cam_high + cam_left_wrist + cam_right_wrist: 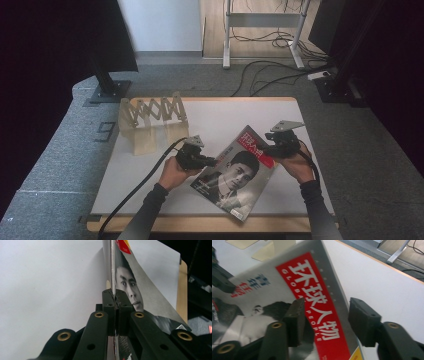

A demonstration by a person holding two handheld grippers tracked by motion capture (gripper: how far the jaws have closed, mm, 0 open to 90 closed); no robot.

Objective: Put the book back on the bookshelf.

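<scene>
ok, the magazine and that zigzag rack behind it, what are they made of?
Magazine: paper with a glossy coated cover, judging by the sheen and the way it bends where the left hand-held gripper clamps its edge. Zigzag rack: looks like pale unfinished wood or plywood slats, matte; light plastic can't be ruled out.

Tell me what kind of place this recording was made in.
Probably a lab or studio set up for recording: a white-topped table on grey carpet, dark stands at its corners, and loose cables under a desk frame behind.
</scene>
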